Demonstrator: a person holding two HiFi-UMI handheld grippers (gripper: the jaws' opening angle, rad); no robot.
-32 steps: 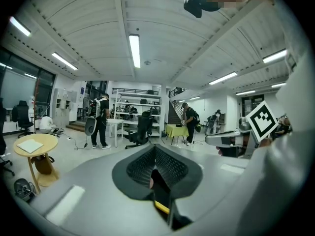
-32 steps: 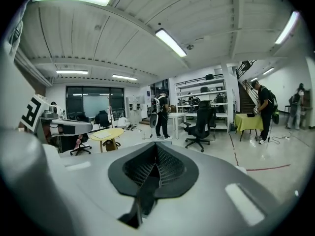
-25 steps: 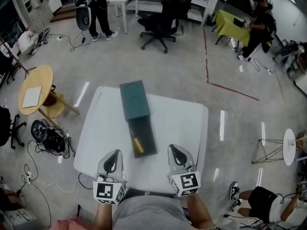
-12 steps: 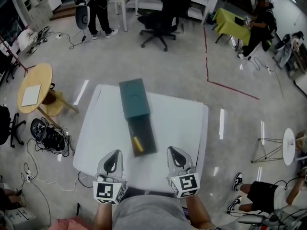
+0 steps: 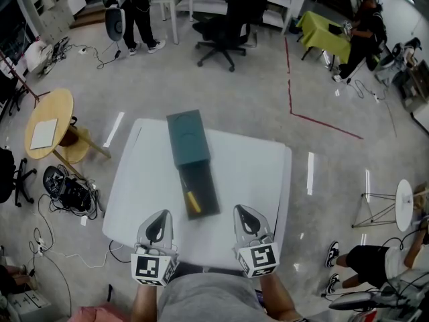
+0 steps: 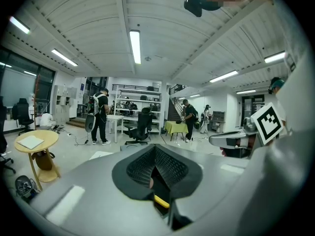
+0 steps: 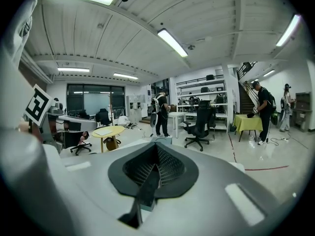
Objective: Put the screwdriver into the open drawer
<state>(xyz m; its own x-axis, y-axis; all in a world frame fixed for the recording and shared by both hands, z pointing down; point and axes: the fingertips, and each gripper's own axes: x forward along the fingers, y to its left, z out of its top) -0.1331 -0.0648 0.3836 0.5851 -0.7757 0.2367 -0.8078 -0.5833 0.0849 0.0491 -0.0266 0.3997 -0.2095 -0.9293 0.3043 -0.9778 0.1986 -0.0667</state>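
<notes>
Screwdriver [image 5: 192, 202]: it is seen lying inside the open drawer [image 5: 204, 183], yellow handle nearest. It is judged light, stiff and smooth, and is best pinched across the handle.
Left gripper [image 5: 159, 220]: jaws are pressed together on nothing, above the table [image 5: 255, 173] edge.
Right gripper [image 5: 242, 215]: jaws are likewise closed and empty.
Change: none is seen; screwdriver and grippers are unmoved.

Lab: office chair [image 5: 224, 29], shelving [image 5: 278, 2], floor cables [image 5: 100, 60]
</notes>
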